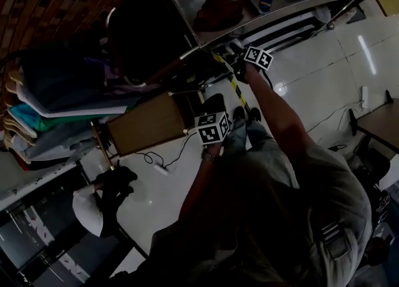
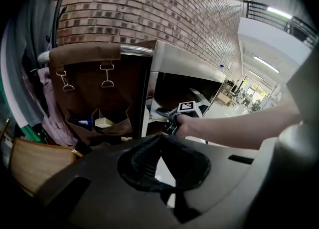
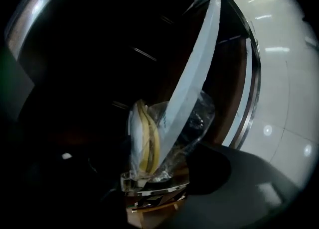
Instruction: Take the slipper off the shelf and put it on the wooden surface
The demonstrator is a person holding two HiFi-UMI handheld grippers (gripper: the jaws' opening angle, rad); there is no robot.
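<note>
The slipper (image 3: 144, 138) appears as pale yellow and white soles in a clear plastic wrap, standing on edge on a dark shelf. My right gripper (image 3: 167, 180) is open just before it; only its lower-right jaw shows, the other is lost in the dark. In the head view my right gripper (image 1: 240, 64) reaches under the metal shelf (image 1: 274, 14). My left gripper (image 2: 162, 141) is shut with nothing in it, its black pads meeting, and hangs beside the wooden surface (image 1: 153, 123), which also shows at the lower left of the left gripper view (image 2: 35, 166).
A brown hanging organiser (image 2: 94, 93) and a brick wall (image 2: 149, 9) stand left of the shelf. Folded clothes (image 1: 56, 105) pile up beyond the wooden surface. A cable (image 1: 163, 167) lies on the pale floor. A pale diagonal strip (image 3: 197, 68) crosses the shelf opening.
</note>
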